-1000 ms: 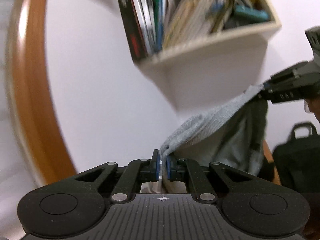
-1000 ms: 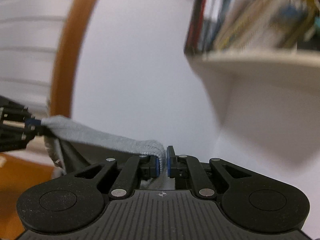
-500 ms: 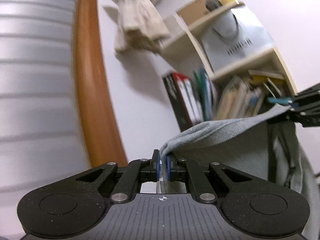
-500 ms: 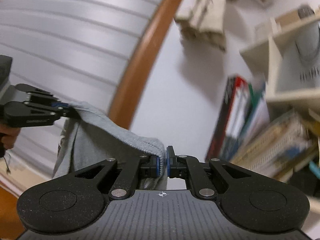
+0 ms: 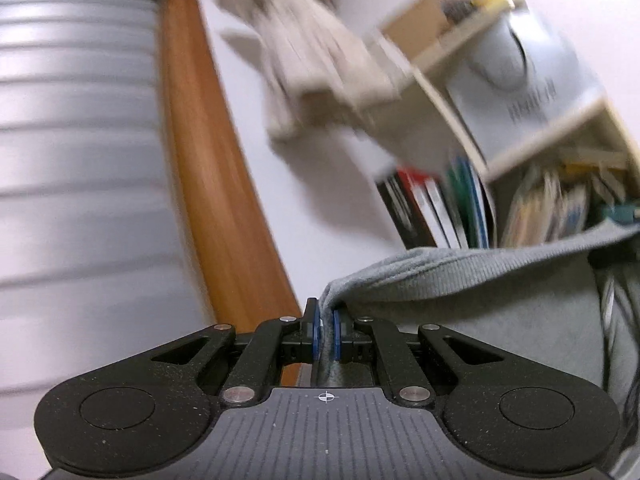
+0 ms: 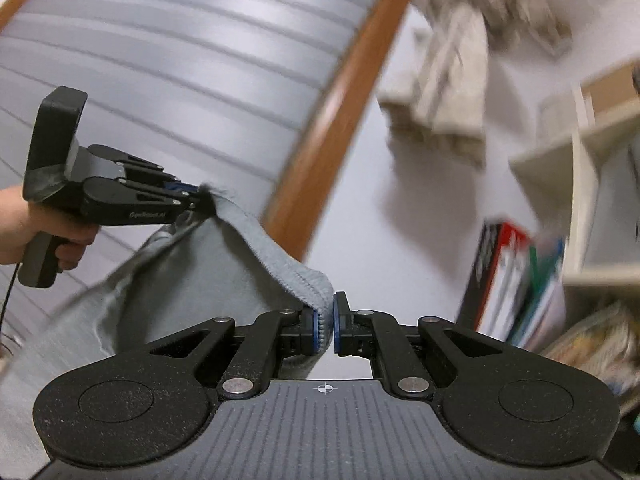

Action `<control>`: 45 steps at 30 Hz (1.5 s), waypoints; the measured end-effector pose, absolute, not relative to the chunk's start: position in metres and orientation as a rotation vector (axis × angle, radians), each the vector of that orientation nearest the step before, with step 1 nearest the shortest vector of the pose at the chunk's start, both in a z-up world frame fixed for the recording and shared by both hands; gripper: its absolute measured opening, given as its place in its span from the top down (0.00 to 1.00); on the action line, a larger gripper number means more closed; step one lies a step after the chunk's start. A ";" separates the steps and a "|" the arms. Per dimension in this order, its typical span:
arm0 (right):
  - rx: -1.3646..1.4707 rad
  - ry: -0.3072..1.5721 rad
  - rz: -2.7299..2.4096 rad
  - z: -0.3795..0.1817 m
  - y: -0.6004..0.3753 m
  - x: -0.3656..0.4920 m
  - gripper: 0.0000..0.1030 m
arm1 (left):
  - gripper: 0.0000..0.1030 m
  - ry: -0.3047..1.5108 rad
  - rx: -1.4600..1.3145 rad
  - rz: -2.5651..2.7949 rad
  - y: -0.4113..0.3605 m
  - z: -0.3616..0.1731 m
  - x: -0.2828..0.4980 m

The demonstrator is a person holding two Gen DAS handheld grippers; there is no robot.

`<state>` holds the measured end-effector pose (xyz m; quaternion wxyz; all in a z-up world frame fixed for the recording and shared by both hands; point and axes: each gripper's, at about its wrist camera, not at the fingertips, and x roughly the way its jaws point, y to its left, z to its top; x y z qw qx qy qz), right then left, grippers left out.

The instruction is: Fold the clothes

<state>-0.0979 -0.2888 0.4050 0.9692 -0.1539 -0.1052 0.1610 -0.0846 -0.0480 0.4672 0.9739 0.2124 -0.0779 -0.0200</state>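
left gripper (image 5: 326, 330): jaws almost fully closed, we're pinching the ribbed edge of the grey garment (image 5: 460, 280) between the blue pads; same tool shows in the right wrist view at left of frame (image 6: 200, 200), a hand (image 6: 44, 232) on its grip
right gripper (image 6: 327, 328): jaws nearly closed, only a thin gap, the ribbed hem folds down between the pads, so we have hold of the garment here too
grey garment: off any surface, held up in the air between our two grippers; in the left wrist view the hem runs from the jaws at lower centre out to the right edge of frame, body of the cloth hanging below it at lower right; in the right wrist view (image 6: 192, 280) the hem spans from the left gripper at mid left down to the jaws at centre, rest drooping to lower left
background: both cameras tilted upward; ridged grey shutter (image 5: 80, 180) at left with an orange-brown wooden frame (image 5: 216, 200) beside it; white wall; beige cloth bundle (image 5: 304, 52) at top centre, blurred; cream shelf (image 5: 552, 136) at upper right with books (image 5: 440, 208) under it
image quality: heavy motion blur on the background, grippers sharp
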 end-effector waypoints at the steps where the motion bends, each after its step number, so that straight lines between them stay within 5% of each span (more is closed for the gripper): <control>1: -0.307 -0.173 0.315 0.391 -0.295 -0.082 0.93 | 0.93 -0.134 0.440 -0.046 -0.051 0.460 -0.070; 9: -0.256 0.202 0.184 0.238 -0.363 0.049 0.93 | 0.90 0.252 0.456 -0.230 -0.107 0.271 0.113; 12: -0.212 0.385 0.097 0.167 -0.393 0.100 0.86 | 0.63 0.411 0.491 -0.284 -0.137 0.204 0.156; 14: -0.207 0.489 0.066 0.127 -0.408 0.122 0.80 | 0.26 0.488 0.521 -0.303 -0.148 0.170 0.169; 16: -0.189 0.556 0.048 0.098 -0.421 0.137 0.73 | 0.23 0.544 0.526 -0.335 -0.150 0.143 0.175; 18: -0.149 0.574 0.041 0.082 -0.433 0.143 0.56 | 0.21 0.596 0.526 -0.356 -0.148 0.125 0.180; 20: -0.097 0.577 0.059 0.077 -0.439 0.147 0.53 | 0.17 0.628 0.522 -0.354 -0.140 0.115 0.182; 38: -0.114 0.762 0.449 0.007 -0.308 0.216 0.55 | 0.14 0.642 0.444 -0.303 -0.046 0.085 0.085; 40: -0.108 0.779 0.449 0.007 -0.307 0.228 0.70 | 0.20 0.650 0.434 -0.290 -0.036 0.083 0.082; 41: -0.113 0.781 0.461 0.012 -0.308 0.232 0.90 | 0.25 0.655 0.433 -0.284 -0.032 0.081 0.081; 45: -0.102 0.602 0.410 0.047 -0.313 0.233 0.96 | 0.47 0.669 0.467 -0.276 -0.022 0.073 0.079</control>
